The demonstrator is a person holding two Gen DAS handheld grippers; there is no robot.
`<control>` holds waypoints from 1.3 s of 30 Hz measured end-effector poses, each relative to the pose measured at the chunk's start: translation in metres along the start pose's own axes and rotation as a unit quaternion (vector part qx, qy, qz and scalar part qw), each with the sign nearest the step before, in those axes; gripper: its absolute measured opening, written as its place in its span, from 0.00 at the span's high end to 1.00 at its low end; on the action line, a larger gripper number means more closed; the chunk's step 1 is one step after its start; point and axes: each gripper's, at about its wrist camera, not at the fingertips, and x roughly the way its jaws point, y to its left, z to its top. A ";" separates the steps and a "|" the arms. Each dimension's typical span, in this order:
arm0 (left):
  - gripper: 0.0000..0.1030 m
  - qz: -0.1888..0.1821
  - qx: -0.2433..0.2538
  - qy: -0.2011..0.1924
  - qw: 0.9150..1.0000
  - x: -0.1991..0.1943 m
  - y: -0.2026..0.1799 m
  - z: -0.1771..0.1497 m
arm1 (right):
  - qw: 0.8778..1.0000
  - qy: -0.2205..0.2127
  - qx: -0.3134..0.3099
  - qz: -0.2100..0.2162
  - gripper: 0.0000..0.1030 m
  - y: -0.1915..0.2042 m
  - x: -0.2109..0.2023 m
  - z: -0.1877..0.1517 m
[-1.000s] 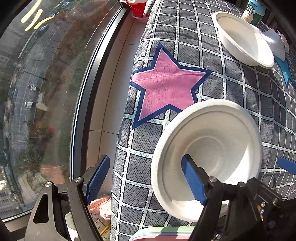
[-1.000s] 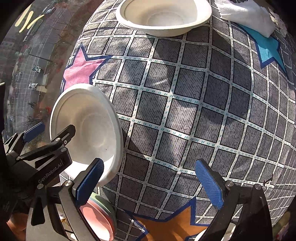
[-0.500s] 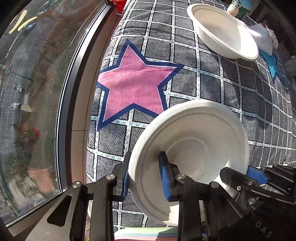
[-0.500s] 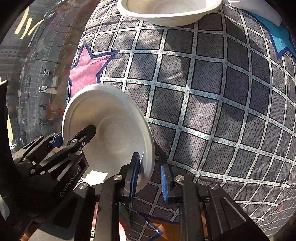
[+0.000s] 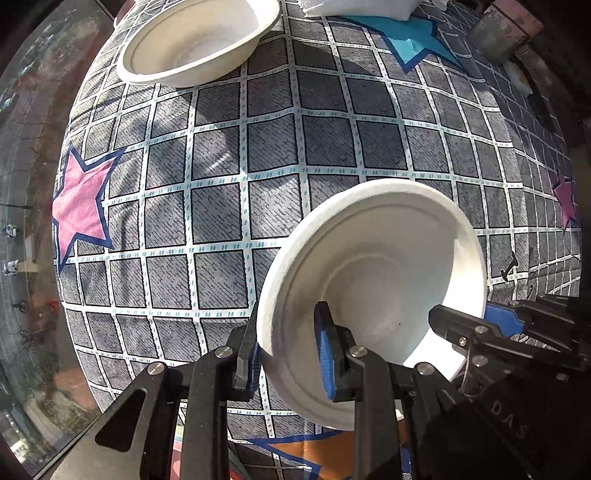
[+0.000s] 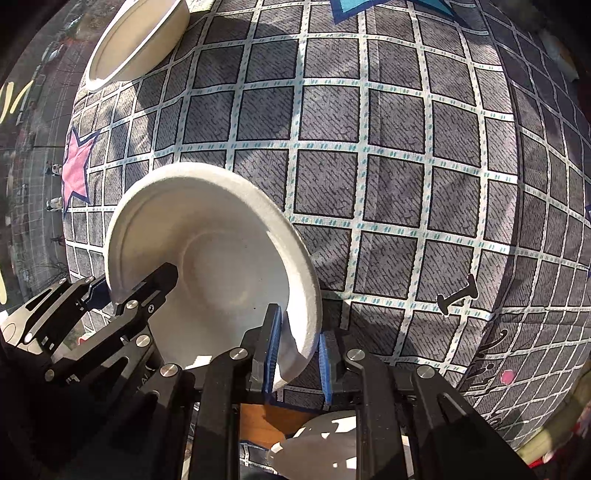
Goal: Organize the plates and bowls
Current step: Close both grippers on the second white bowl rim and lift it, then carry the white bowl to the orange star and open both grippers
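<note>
Bowl (image 5: 373, 291) in the grip of both tools right now, white and shallow, tipped up on edge above the checked cloth (image 5: 273, 147) rather than lying on it. The left gripper (image 5: 286, 347) is pinched on the rim on its own side, one blue pad outside the wall and one inside the hollow. The right gripper (image 6: 295, 347) clamps the opposite rim the same way, a thin slice of white edge squeezed between its pads. In each wrist view the other tool pokes in from the far side of the bowl, so the two grips sit across from one another. Out beyond the fingertips, well apart from the held bowl, a second bowl (image 5: 195, 37) sits upright on the cloth near the window side, with a pink star (image 5: 79, 206) printed off to the left and a blue star (image 5: 413, 40) further ahead beside a folded white cloth (image 5: 354, 7). Under the right gripper, close in, something pale and rounded (image 6: 321, 439) shows, too shadowed to name. My read: this is the carry step, with the bowl lifted and bound for a stack. The next move likely calls for levelling it, bringing it over the second bowl, and lowering it concentric before either clamp lets go, since a thin rim held this way could flex or slip.
</note>
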 end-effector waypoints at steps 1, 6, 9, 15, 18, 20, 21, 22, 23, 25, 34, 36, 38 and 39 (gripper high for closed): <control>0.73 0.001 0.008 0.001 1.000 0.001 -0.011 -0.001 | 1.000 0.003 0.010 0.003 0.80 -0.011 0.001 -0.002; 0.69 0.015 0.049 0.004 0.999 0.002 -0.056 -0.007 | 0.999 0.006 0.035 0.003 0.80 -0.044 0.000 -0.014; 0.69 0.006 0.056 0.008 0.998 -0.001 -0.075 -0.009 | 0.999 0.003 0.044 0.007 0.80 -0.055 0.000 -0.019; 0.69 0.000 0.061 -0.007 0.998 -0.028 -0.092 -0.014 | 0.999 -0.010 0.049 0.022 0.80 -0.071 -0.018 -0.035; 0.69 -0.005 0.065 -0.016 0.998 -0.049 -0.108 -0.014 | 0.998 -0.017 0.049 0.029 0.80 -0.074 -0.028 -0.045; 0.69 -0.010 0.070 -0.021 0.997 -0.060 -0.107 -0.022 | 0.998 -0.023 0.051 0.032 0.80 -0.083 -0.036 -0.057; 0.69 -0.011 0.074 -0.025 0.997 -0.069 -0.106 -0.026 | 0.998 -0.025 0.051 0.032 0.80 -0.088 -0.041 -0.062; 0.69 -0.011 0.078 -0.029 0.996 -0.075 -0.107 -0.029 | 0.998 -0.029 0.052 0.033 0.80 -0.091 -0.048 -0.070; 0.69 -0.009 0.084 -0.034 0.996 -0.082 -0.124 -0.031 | 0.998 -0.032 0.052 0.034 0.80 -0.094 -0.052 -0.076; 0.69 -0.010 0.092 -0.036 0.995 -0.090 -0.133 -0.042 | 0.997 -0.035 0.052 0.032 0.80 -0.098 -0.061 -0.083; 0.68 -0.019 0.134 -0.026 0.991 -0.080 -0.122 -0.075 | 0.998 -0.029 0.058 0.021 0.78 -0.097 -0.061 -0.136; 0.67 -0.022 0.143 -0.020 0.989 -0.074 -0.129 -0.083 | 0.998 -0.022 0.064 0.019 0.78 -0.096 -0.055 -0.146; 0.66 -0.021 0.154 -0.014 0.988 -0.066 -0.134 -0.088 | 0.997 -0.015 0.070 0.019 0.78 -0.099 -0.051 -0.158; 0.66 -0.022 0.159 -0.011 0.987 -0.065 -0.135 -0.092 | 0.997 -0.012 0.071 0.017 0.78 -0.102 -0.050 -0.164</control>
